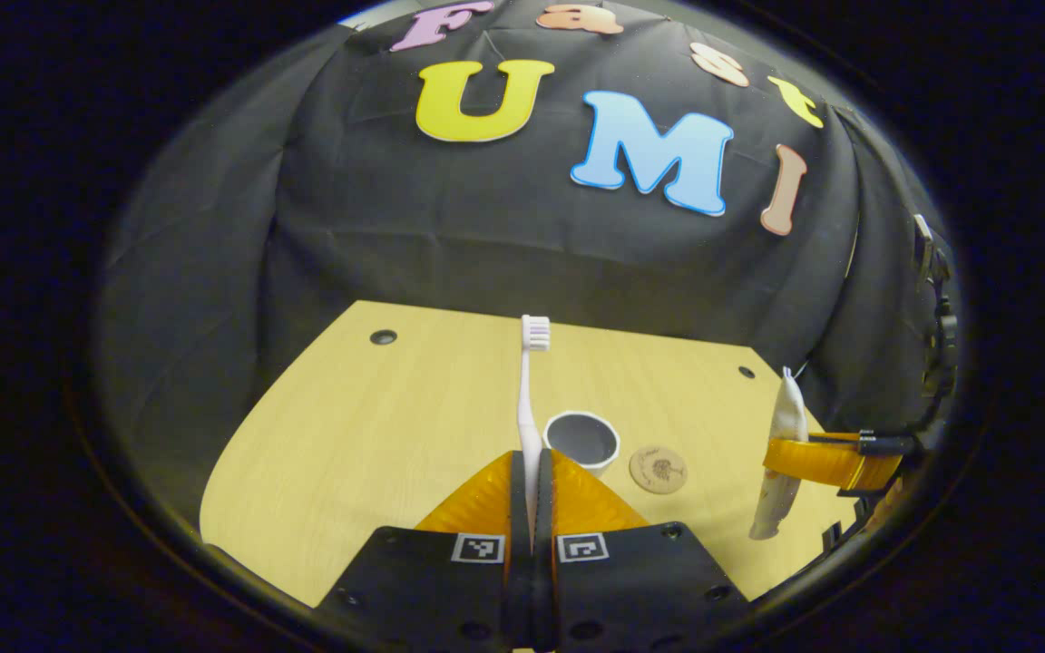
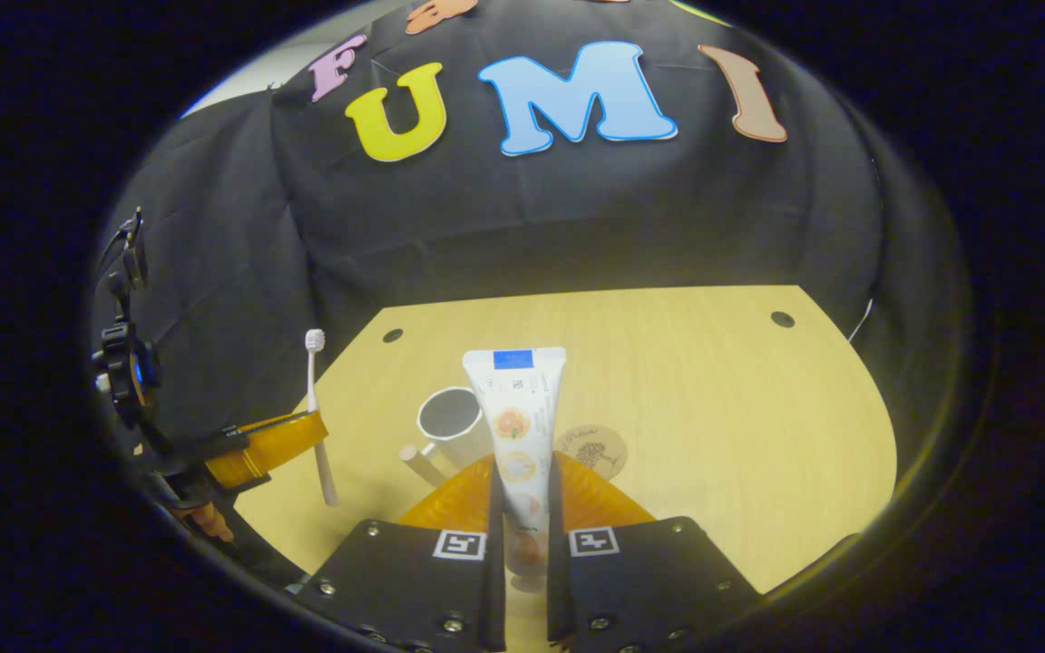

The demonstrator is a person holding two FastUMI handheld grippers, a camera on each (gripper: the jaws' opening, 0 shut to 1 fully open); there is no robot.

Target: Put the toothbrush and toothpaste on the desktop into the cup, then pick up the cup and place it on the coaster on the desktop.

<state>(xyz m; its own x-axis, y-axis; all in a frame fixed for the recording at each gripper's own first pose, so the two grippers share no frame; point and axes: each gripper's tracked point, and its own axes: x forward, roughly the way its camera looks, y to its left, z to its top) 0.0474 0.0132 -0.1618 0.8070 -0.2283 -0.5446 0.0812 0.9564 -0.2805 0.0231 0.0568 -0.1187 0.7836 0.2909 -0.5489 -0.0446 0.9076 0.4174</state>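
My left gripper [image 1: 532, 472] is shut on a white toothbrush [image 1: 530, 399] that stands upright, bristle head up, above the desk. Just beyond it sits the white cup [image 1: 582, 440], dark inside, with the round cork coaster [image 1: 658, 469] to its right. My right gripper [image 2: 521, 476] is shut on a white toothpaste tube [image 2: 517, 417] held upright. Behind the tube are the cup [image 2: 450, 415] with its handle and the coaster [image 2: 593, 450]. At the far right of the left gripper view the right gripper [image 1: 826, 458] holds the toothpaste [image 1: 784, 458]. At the left of the right gripper view the left gripper [image 2: 273, 444] holds the toothbrush [image 2: 317, 417].
The pale wooden desktop [image 2: 713, 408] has small dark holes near its back corners [image 2: 782, 319]. Black cloth walls close in behind and at both sides. Open desk surface lies to the right of the coaster.
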